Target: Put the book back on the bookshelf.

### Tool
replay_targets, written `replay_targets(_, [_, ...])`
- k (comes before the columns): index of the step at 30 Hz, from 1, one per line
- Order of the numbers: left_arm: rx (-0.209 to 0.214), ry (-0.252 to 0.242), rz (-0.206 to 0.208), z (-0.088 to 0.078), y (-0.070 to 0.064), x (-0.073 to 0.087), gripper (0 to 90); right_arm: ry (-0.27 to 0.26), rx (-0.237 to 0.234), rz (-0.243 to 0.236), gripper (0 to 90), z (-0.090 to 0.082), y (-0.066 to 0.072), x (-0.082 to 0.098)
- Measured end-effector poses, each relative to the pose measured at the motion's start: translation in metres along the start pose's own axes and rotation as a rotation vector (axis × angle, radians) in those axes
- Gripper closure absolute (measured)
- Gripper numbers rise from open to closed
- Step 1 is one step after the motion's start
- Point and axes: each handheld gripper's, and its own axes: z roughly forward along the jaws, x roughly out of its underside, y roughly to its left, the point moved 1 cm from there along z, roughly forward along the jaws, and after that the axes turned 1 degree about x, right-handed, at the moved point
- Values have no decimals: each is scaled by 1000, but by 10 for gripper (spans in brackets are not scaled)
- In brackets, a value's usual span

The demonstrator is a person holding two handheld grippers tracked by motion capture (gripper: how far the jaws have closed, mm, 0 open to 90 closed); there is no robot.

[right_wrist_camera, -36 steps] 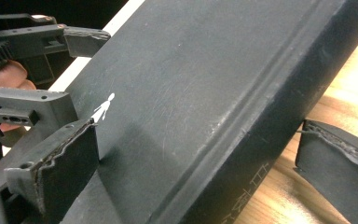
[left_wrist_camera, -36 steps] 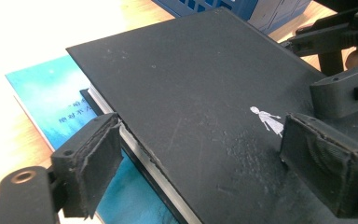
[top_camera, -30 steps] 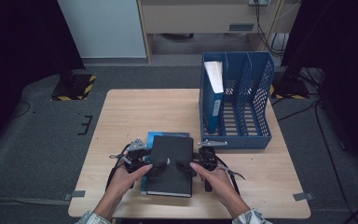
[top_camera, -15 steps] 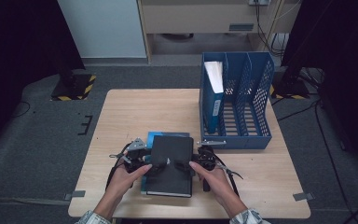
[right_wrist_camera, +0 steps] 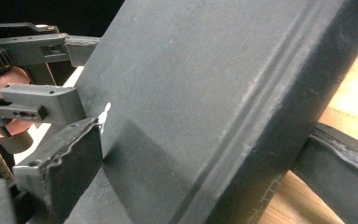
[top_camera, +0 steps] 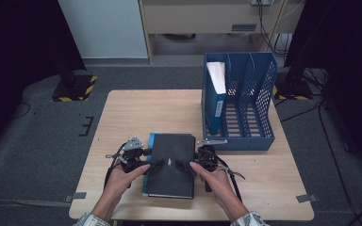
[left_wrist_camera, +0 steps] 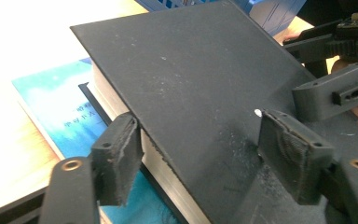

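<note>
At the near edge of the counter [top_camera: 122, 113], the person's two hands hold a gripper at either side of a black book [top_camera: 170, 165]. The left gripper [top_camera: 143, 157] sits at the book's left edge; its fingers [left_wrist_camera: 116, 158] have just been closing, with the page edge and cover between them, one pad on top of the cover and the other beside the pages, not yet plainly pressing. The right gripper [top_camera: 195, 160] straddles the book's spine edge, its fingers [right_wrist_camera: 70, 163] spread wide around the thick book, one on the cover and one below against the counter; they have just narrowed slightly. The black book lies on a blue book [left_wrist_camera: 56, 112], its left side raised off it. Farther back on the right stands a blue file rack [top_camera: 254, 113] with a blue binder [top_camera: 215, 94] upright in its leftmost slot.
</note>
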Motion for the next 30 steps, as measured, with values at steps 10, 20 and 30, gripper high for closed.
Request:
replay_targets(10, [3, -13, 14, -9, -1, -5, 363, -9, 11, -40, 88, -7, 8, -9])
replay_targets(20, [-6, -35, 8, -17, 2, -10, 400, -31, 20, -63, 140, -11, 15, -19])
replay_targets(30, [-28, -49, 17, -20, 5, -15, 400, -38, 29, -78, 156, -8, 19, -31])
